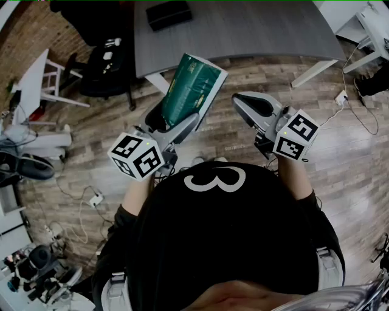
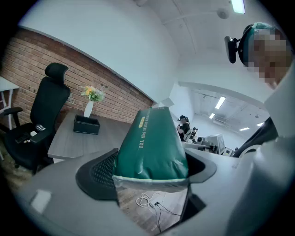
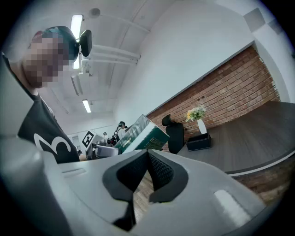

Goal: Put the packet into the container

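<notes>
Packet (image 1: 193, 85) position: clamped between the pads of the left tongs (image 1: 173, 118), off the table (image 1: 243, 30) and raised above the wood floor (image 1: 340, 158) on the person's side of it. In the head view the packet's far end overlaps the table's near edge. The packet is dark green with a pale sealed strip at the gripped end. In the left gripper view the packet (image 2: 152, 143) fills the gap of the left tongs (image 2: 152, 170), which stand wide apart with a pad against each side of it. A white cable (image 2: 150, 200) lies on the floor below.

Right tongs (image 1: 238, 100): tips together, nothing between them. They are level, beside the left tongs and short of the table's near edge. The right gripper view confirms the right tongs (image 3: 147, 154) closed, pad against pad, with the packet (image 3: 140, 133) visible beyond them to the left.

Container (image 1: 169, 13): a black box standing on the table near its far side, well apart from the packet. In the left gripper view the container (image 2: 86, 124) sits on the table (image 2: 69, 138) just in front of a white vase of flowers (image 2: 90, 106). The right gripper view shows the same container (image 3: 199, 142), vase (image 3: 201, 125) and table (image 3: 249, 138).

Chair (image 1: 103, 73): black office type, beside the table's left end.
</notes>
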